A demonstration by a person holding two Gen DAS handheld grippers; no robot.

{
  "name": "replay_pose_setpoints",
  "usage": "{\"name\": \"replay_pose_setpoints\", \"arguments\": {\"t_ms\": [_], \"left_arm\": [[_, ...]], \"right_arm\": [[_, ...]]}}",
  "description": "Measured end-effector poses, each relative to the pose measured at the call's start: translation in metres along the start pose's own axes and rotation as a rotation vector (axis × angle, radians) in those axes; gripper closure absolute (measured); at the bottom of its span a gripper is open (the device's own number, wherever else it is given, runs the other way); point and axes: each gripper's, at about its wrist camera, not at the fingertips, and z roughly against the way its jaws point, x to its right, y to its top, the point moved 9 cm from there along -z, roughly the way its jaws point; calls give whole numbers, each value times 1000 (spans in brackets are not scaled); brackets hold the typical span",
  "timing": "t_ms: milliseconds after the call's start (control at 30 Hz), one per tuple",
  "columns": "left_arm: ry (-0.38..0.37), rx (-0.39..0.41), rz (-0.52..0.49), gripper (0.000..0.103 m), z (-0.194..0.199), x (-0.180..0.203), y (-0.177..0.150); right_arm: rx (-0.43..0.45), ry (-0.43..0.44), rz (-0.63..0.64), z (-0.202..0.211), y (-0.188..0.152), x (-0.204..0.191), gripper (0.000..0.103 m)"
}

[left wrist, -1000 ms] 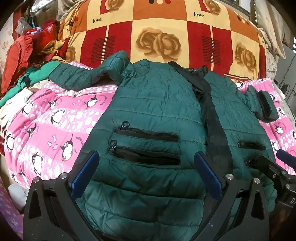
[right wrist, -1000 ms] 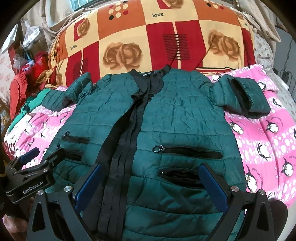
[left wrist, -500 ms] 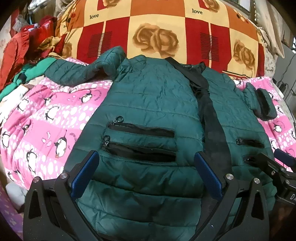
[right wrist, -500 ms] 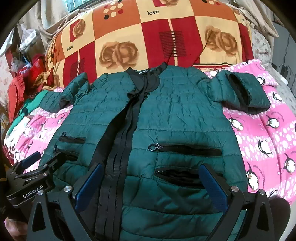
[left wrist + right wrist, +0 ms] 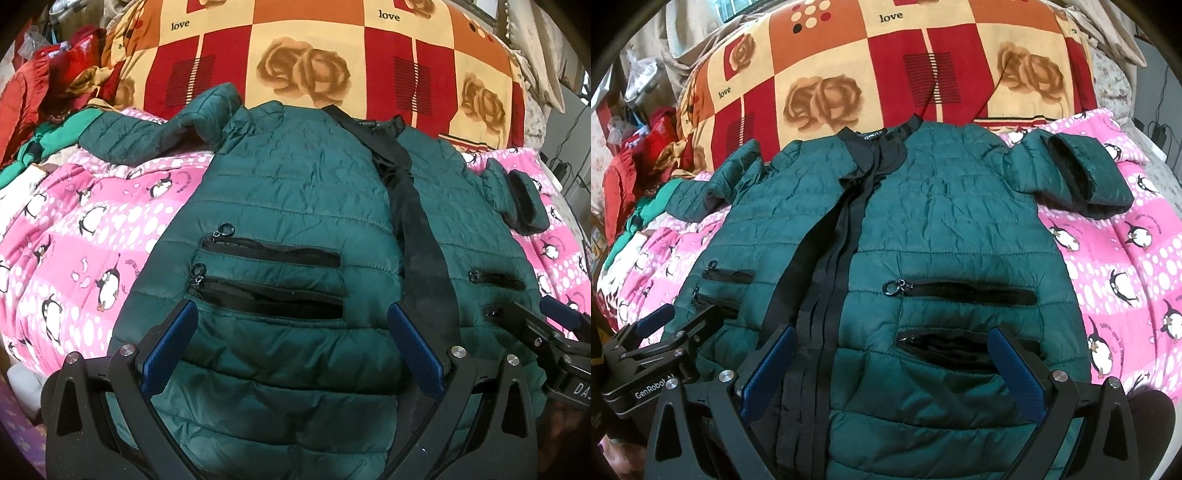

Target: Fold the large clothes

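Left wrist view: the left tool (image 5: 291,350) hovers low over the hem of a dark green quilted jacket (image 5: 295,206), its blue-padded fingers (image 5: 170,347) spread wide apart and gripping nothing. The jacket lies front-up on a pink penguin-print blanket (image 5: 74,229), collar toward a red-and-orange rose-patterned quilt (image 5: 295,48). Two zipped pockets (image 5: 269,273) sit just ahead of the fingers. At the right edge, the right tool (image 5: 554,328) points in over the jacket's other half.

Right wrist view: the right tool (image 5: 894,369) is level above the jacket (image 5: 942,221) near its hem, fingers (image 5: 1015,373) parted wide and empty, straddling the lower right pocket (image 5: 945,350). The black zipper placket (image 5: 827,288) runs past the left finger. The left tool (image 5: 665,332) shows at lower left, beside the hem. One sleeve (image 5: 1071,177) lies bent on the blanket (image 5: 1126,266).
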Motion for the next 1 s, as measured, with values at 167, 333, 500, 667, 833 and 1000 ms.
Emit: {"name": "replay_pose_setpoints", "arguments": {"t_ms": [167,333,500,667,833,1000], "left_arm": [[3,0,-2,1,-2,-1,-1],[8,0,-5,1,-2,-1,-1],[12,-8,-10,1,-5,-1,0],[14,-10,-10,1,-7,-1,-2],[11,-11,-10,1,-9,-1,-3],[17,-15,-8,1,-12,-2,-4]], "right_arm": [[-5,-5,1,-2,-1,2,0],[-13,-4,-3,-5,-2,2,0],[-16,-7,-12,-8,-2,4,0],[-22,-5,-15,-11,-3,5,0],[-28,0,-13,-14,-4,5,0],[-29,0,-11,-15,-4,5,0]]}}
